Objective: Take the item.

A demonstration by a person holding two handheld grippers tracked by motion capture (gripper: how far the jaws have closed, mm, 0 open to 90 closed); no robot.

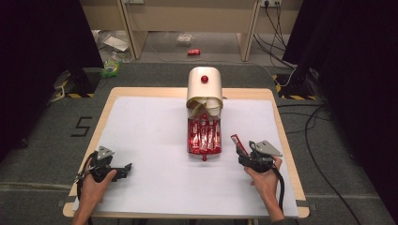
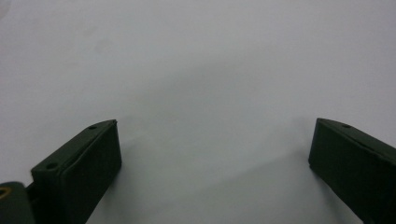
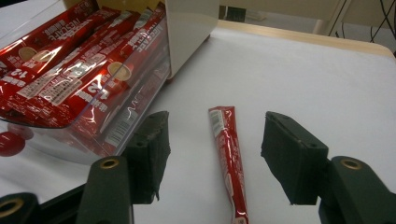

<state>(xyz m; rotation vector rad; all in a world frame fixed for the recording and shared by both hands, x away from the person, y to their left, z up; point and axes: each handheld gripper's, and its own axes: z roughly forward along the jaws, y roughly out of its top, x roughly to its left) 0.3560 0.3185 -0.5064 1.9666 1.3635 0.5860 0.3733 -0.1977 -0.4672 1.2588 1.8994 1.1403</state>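
Note:
A single red stick sachet (image 3: 229, 163) lies flat on the white table sheet between the jaws of my right gripper (image 3: 215, 123); the jaws stand apart on either side of it and do not touch it. From the high view this sachet (image 1: 238, 143) is just right of a clear drawer (image 1: 204, 137) packed with several red sachets, pulled out of a cream dispenser (image 1: 204, 86) with a red knob. The right gripper (image 1: 244, 155) sits at the sachet's near end. My left gripper (image 1: 126, 169) rests at the front left, open, with bare sheet between its jaws (image 2: 215, 126).
The clear drawer's wall (image 3: 116, 126) stands close to the right gripper's left jaw. The cream housing (image 3: 191, 23) rises behind it. The white sheet (image 1: 150, 136) covers most of the wooden table (image 1: 281, 126). Cables and dark curtains are on the floor around the table.

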